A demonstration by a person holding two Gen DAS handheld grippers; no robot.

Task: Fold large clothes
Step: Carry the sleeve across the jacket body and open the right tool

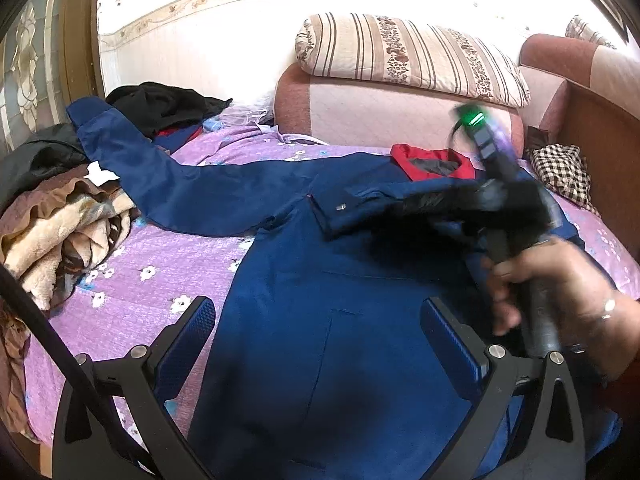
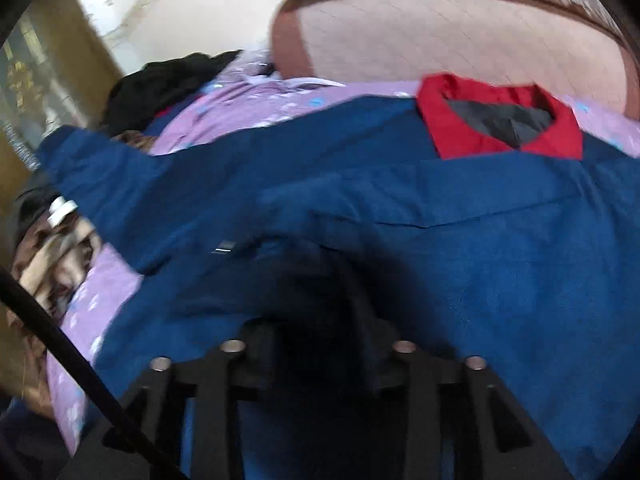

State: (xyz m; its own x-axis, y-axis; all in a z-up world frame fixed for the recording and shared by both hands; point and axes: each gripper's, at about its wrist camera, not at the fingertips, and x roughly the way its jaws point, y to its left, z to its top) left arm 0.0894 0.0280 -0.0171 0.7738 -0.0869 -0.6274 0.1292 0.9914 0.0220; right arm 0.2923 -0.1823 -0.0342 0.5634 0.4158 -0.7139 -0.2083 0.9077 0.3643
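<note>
A large blue jacket [image 1: 320, 320] with a red collar [image 1: 432, 164] lies spread on a purple flowered bedsheet [image 1: 132, 288]. Its left sleeve [image 1: 168, 184] stretches out toward the pile at the left. My left gripper [image 1: 320, 336] is open and empty, just above the jacket's body. My right gripper [image 1: 424, 204] is shut on the jacket's right sleeve cuff and holds it folded across the chest; a hand grips its handle. In the right wrist view the jacket [image 2: 480, 260] fills the frame, the collar [image 2: 500, 120] is at the top, and the right gripper's [image 2: 316, 280] fingers are dark and blurred, closed on blue cloth.
A pile of brown and cream blankets [image 1: 60, 232] lies at the left, black clothes [image 1: 160, 104] behind it. A striped pillow [image 1: 408, 52] rests on the pink headboard [image 1: 380, 116]. A checked cloth [image 1: 560, 172] lies at the right by a wooden edge [image 1: 600, 140].
</note>
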